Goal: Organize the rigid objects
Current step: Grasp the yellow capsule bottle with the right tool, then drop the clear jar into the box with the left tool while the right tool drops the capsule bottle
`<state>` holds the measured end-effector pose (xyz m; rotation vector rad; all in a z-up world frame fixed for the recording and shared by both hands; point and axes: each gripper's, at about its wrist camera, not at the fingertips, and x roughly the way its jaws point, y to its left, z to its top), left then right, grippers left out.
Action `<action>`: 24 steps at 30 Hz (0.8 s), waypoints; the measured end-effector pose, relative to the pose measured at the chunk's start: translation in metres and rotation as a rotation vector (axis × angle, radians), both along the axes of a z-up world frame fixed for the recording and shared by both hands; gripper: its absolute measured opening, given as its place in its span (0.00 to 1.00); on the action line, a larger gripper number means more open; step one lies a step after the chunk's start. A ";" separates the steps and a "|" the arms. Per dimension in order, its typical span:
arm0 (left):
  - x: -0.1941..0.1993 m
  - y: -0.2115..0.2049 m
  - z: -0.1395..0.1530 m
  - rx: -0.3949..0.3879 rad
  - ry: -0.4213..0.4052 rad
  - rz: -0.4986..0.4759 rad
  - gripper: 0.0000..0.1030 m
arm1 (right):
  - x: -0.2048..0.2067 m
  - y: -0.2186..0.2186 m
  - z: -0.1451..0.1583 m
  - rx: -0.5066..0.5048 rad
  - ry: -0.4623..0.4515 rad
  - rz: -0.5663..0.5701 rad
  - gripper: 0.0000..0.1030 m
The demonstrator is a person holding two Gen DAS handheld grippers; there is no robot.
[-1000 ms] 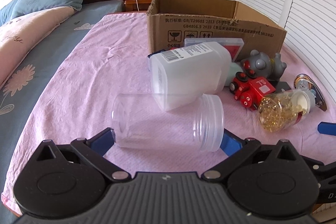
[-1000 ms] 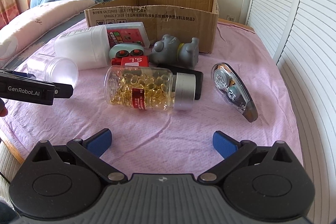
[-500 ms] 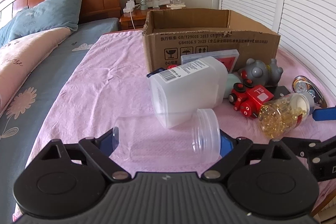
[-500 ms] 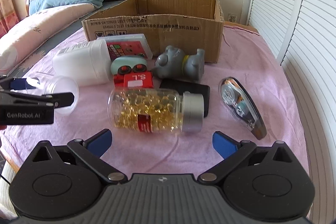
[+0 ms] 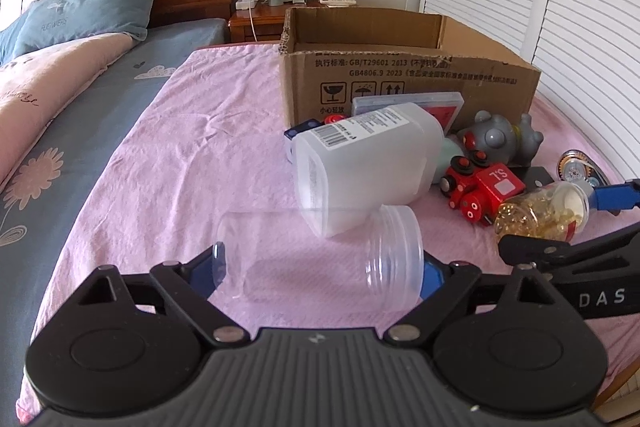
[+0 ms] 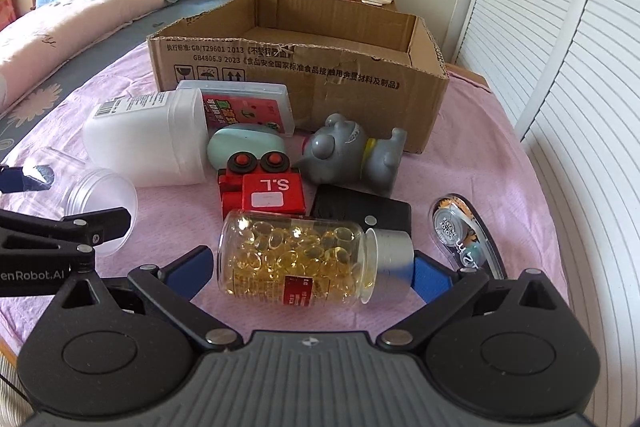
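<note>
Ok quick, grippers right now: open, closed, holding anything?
Left gripper: open, fingers either side of the clear jar, not clamped.
Right gripper: open, straddling the capsule bottle, not gripping.

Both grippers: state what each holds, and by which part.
Neither has closed yet. Left gripper brackets the clear jar end to end; right gripper brackets the capsule bottle.

Left gripper: jaws spread wide, low over the near left. Right gripper: jaws spread wide, near centre.
</note>
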<state>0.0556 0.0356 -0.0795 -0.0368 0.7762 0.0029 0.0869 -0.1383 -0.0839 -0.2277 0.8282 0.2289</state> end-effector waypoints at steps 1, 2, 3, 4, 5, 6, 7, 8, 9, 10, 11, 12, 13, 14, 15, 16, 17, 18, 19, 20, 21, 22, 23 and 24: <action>0.000 0.002 0.000 -0.012 0.009 0.003 0.89 | 0.001 0.001 0.000 -0.006 -0.003 -0.006 1.00; 0.001 0.003 0.000 -0.024 0.015 0.007 0.89 | 0.000 0.002 0.000 -0.008 -0.008 -0.006 1.00; 0.001 0.005 0.000 -0.035 0.020 0.007 0.88 | 0.000 0.003 0.001 -0.016 -0.009 -0.007 0.99; 0.002 0.006 0.000 -0.044 0.025 0.006 0.88 | 0.000 0.003 0.001 -0.016 -0.009 -0.007 0.98; 0.002 0.007 0.001 -0.048 0.026 0.004 0.88 | 0.001 0.004 0.001 -0.031 -0.006 -0.010 0.95; 0.002 0.007 0.003 -0.049 0.026 0.001 0.88 | 0.001 0.005 0.002 -0.046 -0.006 -0.011 0.94; 0.001 0.008 0.004 -0.048 0.025 -0.005 0.88 | 0.001 0.005 0.002 -0.047 -0.002 -0.009 0.94; 0.001 0.008 0.006 -0.041 0.020 -0.014 0.88 | 0.001 0.003 0.003 -0.039 0.003 -0.005 0.94; 0.001 0.007 0.009 -0.031 0.013 -0.025 0.88 | 0.000 0.002 0.003 -0.034 0.006 -0.001 0.94; 0.001 0.007 0.012 -0.017 0.008 -0.037 0.88 | 0.000 0.000 0.004 -0.030 0.009 0.004 0.94; 0.000 0.006 0.015 -0.005 0.003 -0.052 0.88 | -0.001 -0.003 0.005 -0.021 0.020 0.016 0.94; 0.000 0.006 0.018 0.004 0.002 -0.068 0.88 | -0.001 -0.005 0.007 -0.016 0.025 0.024 0.94; 0.000 0.006 0.022 0.011 0.003 -0.083 0.88 | -0.001 -0.005 0.007 -0.016 0.025 0.024 0.94; 0.001 0.007 0.026 0.016 0.007 -0.096 0.88 | -0.002 -0.006 0.008 -0.012 0.031 0.033 0.94; 0.001 0.007 0.030 0.021 0.011 -0.111 0.88 | -0.003 -0.008 0.010 -0.010 0.038 0.040 0.94; 0.000 0.008 0.034 0.023 0.014 -0.130 0.88 | -0.004 -0.010 0.012 -0.006 0.042 0.049 0.94; 0.000 0.008 0.037 0.022 0.020 -0.145 0.88 | -0.006 -0.012 0.015 -0.003 0.042 0.059 0.94; 0.000 0.009 0.042 0.020 0.029 -0.162 0.88 | -0.007 -0.014 0.018 -0.001 0.041 0.067 0.94; 0.001 0.010 0.046 0.017 0.040 -0.177 0.88 | -0.008 -0.016 0.021 0.003 0.039 0.077 0.94; 0.003 0.010 0.051 0.013 0.050 -0.192 0.88 | -0.009 -0.017 0.025 0.006 0.036 0.084 0.94; 0.005 0.011 0.055 0.008 0.055 -0.207 0.88 | -0.009 -0.021 0.035 0.019 0.028 0.092 0.94; 0.006 0.011 0.060 0.007 0.056 -0.216 0.88 | -0.009 -0.021 0.035 0.019 0.028 0.092 0.94; 0.009 0.011 0.065 0.010 0.058 -0.223 0.88 | -0.008 -0.022 0.041 0.029 0.023 0.099 0.94; 0.012 0.011 0.071 0.012 0.058 -0.233 0.88 | -0.007 -0.024 0.046 0.039 0.019 0.103 0.94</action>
